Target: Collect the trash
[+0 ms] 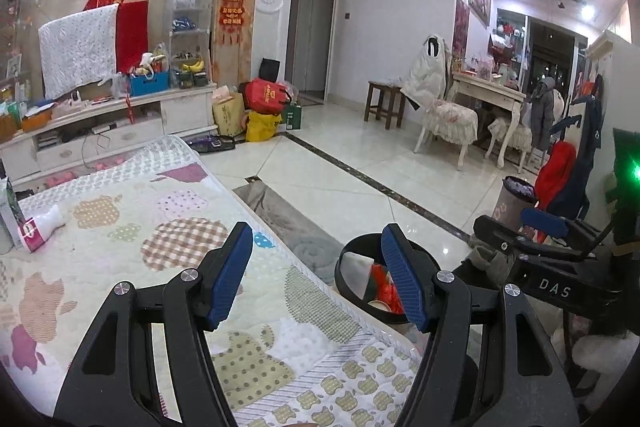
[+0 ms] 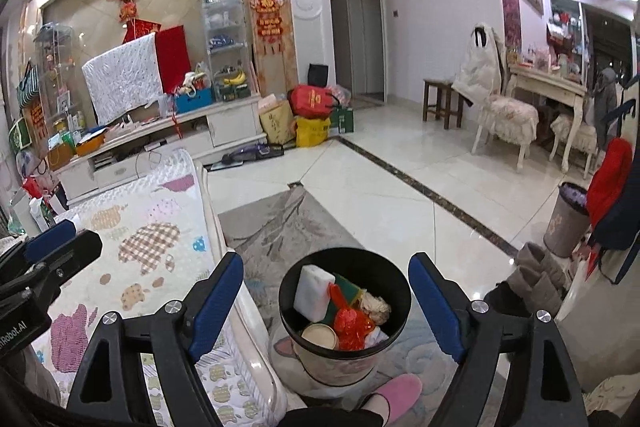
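Both tools spread wide, empty — left tool (image 1: 316, 279) over the quilted bed (image 1: 132, 251) edge, right tool (image 2: 326, 303) above the black bin (image 2: 344, 311) on the rug, touching nothing. One bin, holding a white sponge block (image 2: 314, 293), red wrapper (image 2: 352, 323), a round lid (image 2: 320, 337). Only the left view shows one pink-labelled bottle (image 1: 40, 227) lying on the bed; only the right view shows one pink slipper (image 2: 398, 397). Farther off, a second, grey bin (image 2: 568, 223).

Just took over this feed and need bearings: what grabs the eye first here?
The black trash bin on the floor beside the quilt-covered table, already holding a white block and red wrapper. Both the right gripper and left gripper hang open and empty. One bottle lies on the quilt's far left.
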{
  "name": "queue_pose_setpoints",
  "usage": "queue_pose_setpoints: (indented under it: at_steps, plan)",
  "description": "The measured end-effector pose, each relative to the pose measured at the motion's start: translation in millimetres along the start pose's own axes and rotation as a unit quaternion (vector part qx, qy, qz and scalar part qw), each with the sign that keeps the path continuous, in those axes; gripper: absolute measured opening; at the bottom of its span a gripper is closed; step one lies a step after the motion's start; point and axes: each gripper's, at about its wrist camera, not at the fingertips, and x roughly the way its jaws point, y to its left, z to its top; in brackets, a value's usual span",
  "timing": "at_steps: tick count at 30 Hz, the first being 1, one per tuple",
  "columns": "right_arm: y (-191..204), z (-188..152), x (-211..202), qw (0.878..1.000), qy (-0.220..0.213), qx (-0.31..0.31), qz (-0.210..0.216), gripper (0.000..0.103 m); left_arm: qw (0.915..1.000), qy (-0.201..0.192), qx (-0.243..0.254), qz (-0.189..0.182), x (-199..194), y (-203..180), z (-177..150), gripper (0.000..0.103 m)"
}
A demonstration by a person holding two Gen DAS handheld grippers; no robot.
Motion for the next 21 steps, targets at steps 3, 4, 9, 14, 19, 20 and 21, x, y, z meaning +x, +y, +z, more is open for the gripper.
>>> queue_pose_setpoints:
  at_steps: [3,4,9,14,19,20,21]
  plan:
    - [4,3,-7,1.000,-0.013,-0.003,0.002,0.083,1.0000,-0.005,-0.005,0.003,-4,4,0,0.066]
    - [6,3,-8,1.000,-0.015,-0.007,0.001,0.083,0.9999,-0.006,-0.007,0.004,-7,5,-1,0.066]
    - [12,5,-11,1.000,-0.023,-0.010,0.004,0.083,0.9998,-0.010,-0.011,0.010,-9,8,-1,0.066]
    - [10,7,-16,0.999,-0.031,-0.006,0.004,0.083,0.9998,-0.011,-0.009,0.012,-10,7,-3,0.066]
    - [10,8,-16,0.999,-0.034,-0.003,-0.001,0.084,0.9998,-0.011,-0.008,0.013,-10,5,-4,0.066]
    - [10,7,-16,0.999,-0.035,-0.003,-0.002,0.084,0.9998,-0.011,-0.008,0.013,-11,4,-4,0.066]
    - [10,7,-16,0.999,-0.035,-0.003,-0.002,0.085,0.9998,-0.012,-0.009,0.014,-11,4,-4,0.066]
